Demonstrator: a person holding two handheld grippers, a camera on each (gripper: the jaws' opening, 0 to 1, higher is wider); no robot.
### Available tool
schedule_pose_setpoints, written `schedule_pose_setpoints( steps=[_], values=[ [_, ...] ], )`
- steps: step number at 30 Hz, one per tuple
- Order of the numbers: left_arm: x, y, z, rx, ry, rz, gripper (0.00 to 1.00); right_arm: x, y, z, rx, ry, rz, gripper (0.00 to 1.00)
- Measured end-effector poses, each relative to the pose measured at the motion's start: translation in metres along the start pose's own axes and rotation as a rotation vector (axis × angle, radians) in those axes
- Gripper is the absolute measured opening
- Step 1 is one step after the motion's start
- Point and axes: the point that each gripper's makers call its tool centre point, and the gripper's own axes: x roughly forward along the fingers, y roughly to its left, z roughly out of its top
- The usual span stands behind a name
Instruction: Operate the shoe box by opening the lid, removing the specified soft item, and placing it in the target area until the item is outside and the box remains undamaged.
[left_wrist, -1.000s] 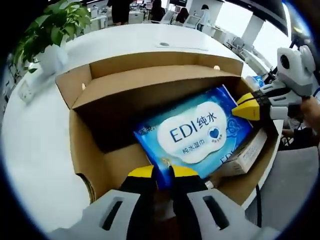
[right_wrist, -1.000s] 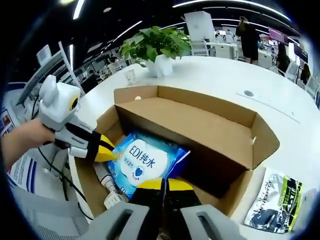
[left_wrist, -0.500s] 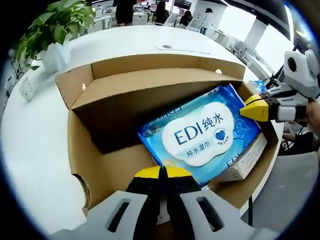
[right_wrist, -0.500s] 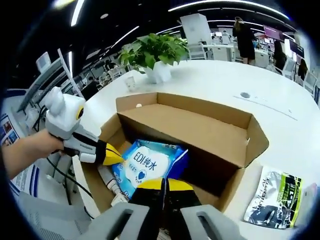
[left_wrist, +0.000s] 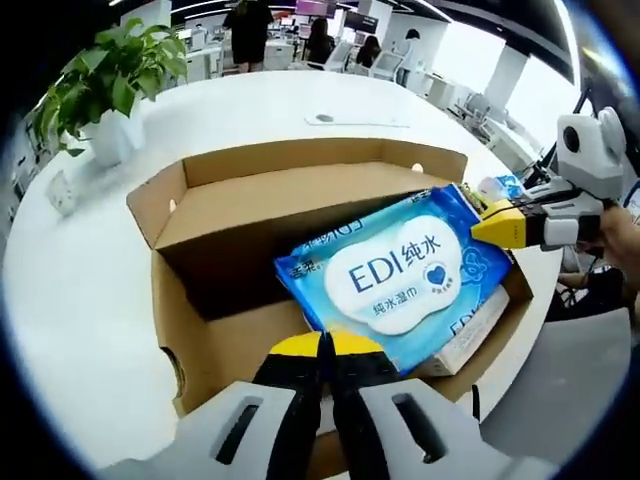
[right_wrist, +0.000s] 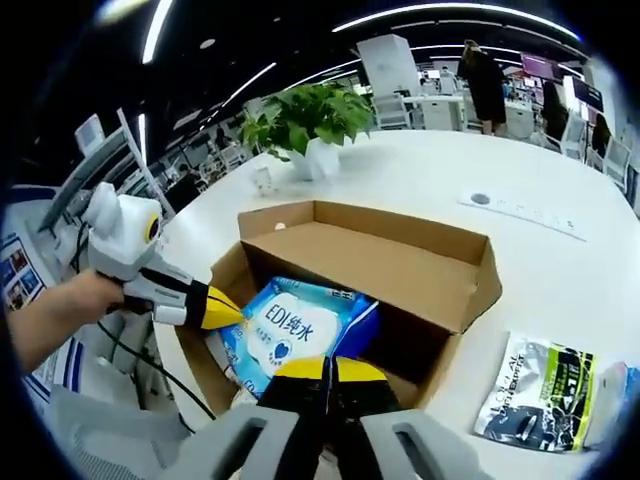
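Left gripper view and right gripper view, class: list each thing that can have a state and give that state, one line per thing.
shoe box: open, flaps up, standing on the white table.
wet wipes pack: tilted, partly raised above the box rim, sealed.
left gripper: shut on the near edge of the pack.
right gripper: shut on the opposite edge of the pack.
dark sachet: lying flat on the table beside the box.
potted plant: upright.

A blue wipes pack (left_wrist: 400, 275) with a white label is seen inside the brown cardboard box (left_wrist: 215, 345); yellow gripper tips (left_wrist: 322, 345) are seen.
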Motion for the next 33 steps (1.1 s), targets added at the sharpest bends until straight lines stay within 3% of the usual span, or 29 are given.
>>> schedule_pose_setpoints(
  steps=[16, 33],
  values=[
    [-0.026, -0.029, 0.030, 0.020, -0.077, -0.011, 0.00, -0.043, -0.006, 0.013, 0.046, -0.050, 0.013, 0.00],
    [-0.025, -0.084, 0.065, 0.046, -0.115, -0.068, 0.00, -0.097, -0.041, 0.013, 0.094, -0.095, -0.034, 0.00]
  ],
)
